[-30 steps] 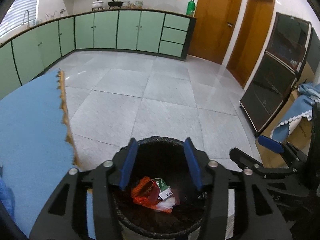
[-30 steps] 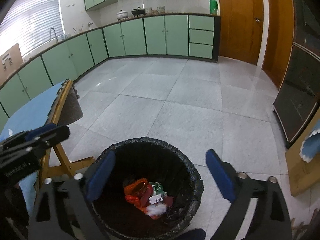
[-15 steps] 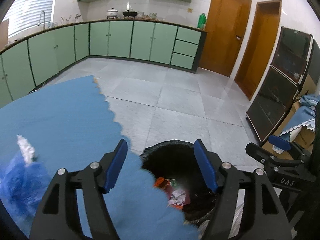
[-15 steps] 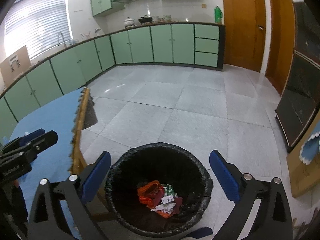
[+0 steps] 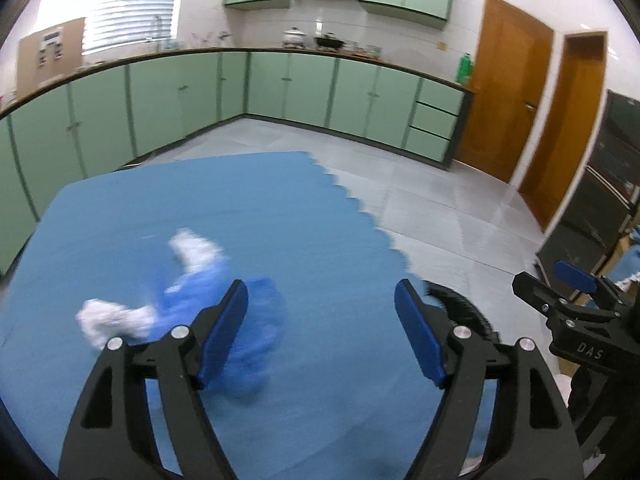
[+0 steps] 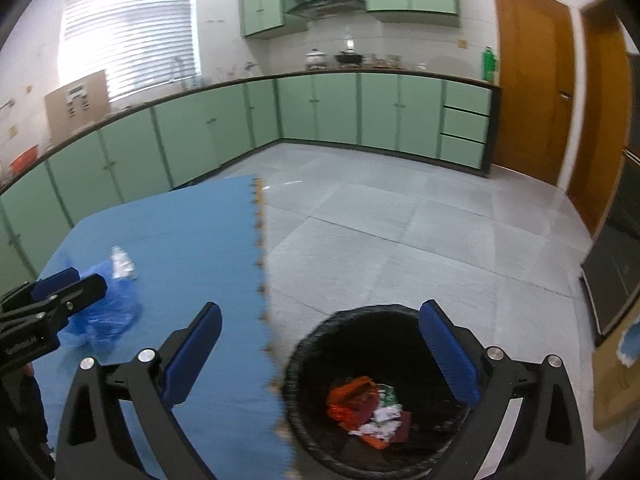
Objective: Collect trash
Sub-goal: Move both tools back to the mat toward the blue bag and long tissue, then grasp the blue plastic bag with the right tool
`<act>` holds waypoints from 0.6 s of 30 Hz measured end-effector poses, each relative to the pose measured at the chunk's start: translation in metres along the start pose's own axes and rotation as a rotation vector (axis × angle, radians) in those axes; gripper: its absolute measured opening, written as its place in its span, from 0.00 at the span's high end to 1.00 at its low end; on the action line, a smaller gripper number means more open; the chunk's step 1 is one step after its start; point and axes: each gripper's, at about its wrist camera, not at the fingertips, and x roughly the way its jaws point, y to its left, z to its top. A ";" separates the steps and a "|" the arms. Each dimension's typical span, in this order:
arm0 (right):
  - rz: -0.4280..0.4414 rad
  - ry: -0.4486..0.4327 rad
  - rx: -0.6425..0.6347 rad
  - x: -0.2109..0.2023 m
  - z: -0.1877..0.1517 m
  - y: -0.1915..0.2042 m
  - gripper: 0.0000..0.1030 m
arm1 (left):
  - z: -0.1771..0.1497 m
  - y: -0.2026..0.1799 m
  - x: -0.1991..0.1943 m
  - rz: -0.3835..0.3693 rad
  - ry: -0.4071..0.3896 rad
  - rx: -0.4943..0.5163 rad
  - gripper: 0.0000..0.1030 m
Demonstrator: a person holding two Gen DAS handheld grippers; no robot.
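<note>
I have the left tool [image 5: 320, 320] spread wide and empty over the blue table [image 5: 320, 216], reaching for the crumpled blue bag [image 5: 224, 320]. Next I centre on it and close. The right tool [image 6: 320, 344], also spread and empty, hangs above the bin [image 6: 320, 336].

A blue-matted table [image 6: 192, 240] bears crumpled blue-and-white trash [image 5: 208, 304] — the black bin [image 6: 304, 360] stands beside it.
</note>
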 end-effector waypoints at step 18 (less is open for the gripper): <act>0.204 0.057 -0.147 0.046 -0.002 0.146 0.06 | -0.026 0.137 -0.046 0.224 -0.014 -0.166 0.26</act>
